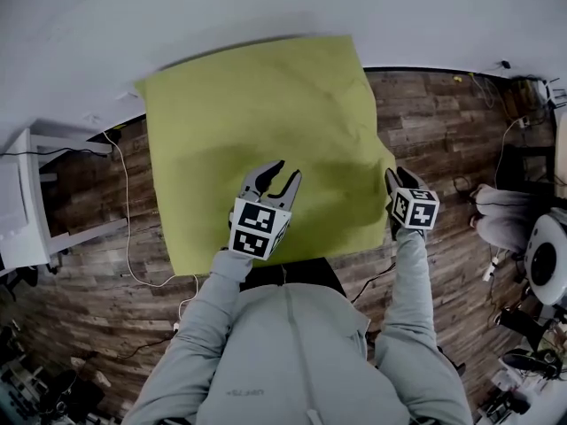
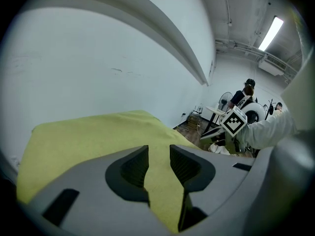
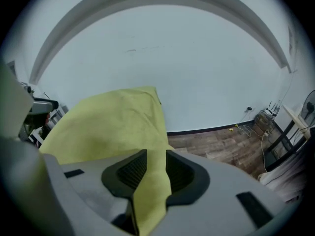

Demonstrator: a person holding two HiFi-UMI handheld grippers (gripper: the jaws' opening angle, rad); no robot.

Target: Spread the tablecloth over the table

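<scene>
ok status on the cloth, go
left tool open above the tablecloth. right tool open, cloth edge between its jaws. cloth lies spread out, nothing on it.

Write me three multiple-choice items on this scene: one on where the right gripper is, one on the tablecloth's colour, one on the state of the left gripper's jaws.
1. Where is the right gripper relative to the tablecloth?
A. Over its far left corner
B. At its near right corner
C. Over its middle

2. What colour is the tablecloth?
A. Yellow-green
B. Red
C. White

3. How do the jaws of the left gripper stand?
A. Shut on the cloth
B. Shut on a cable
C. Apart, pinching nothing

Answers:
1 B, since the head view shows its tips at the cloth's near right corner.
2 A, since every view shows yellow-green fabric.
3 C, since the left gripper view shows a clear gap between the jaws, with the cloth lying beyond them.
</scene>
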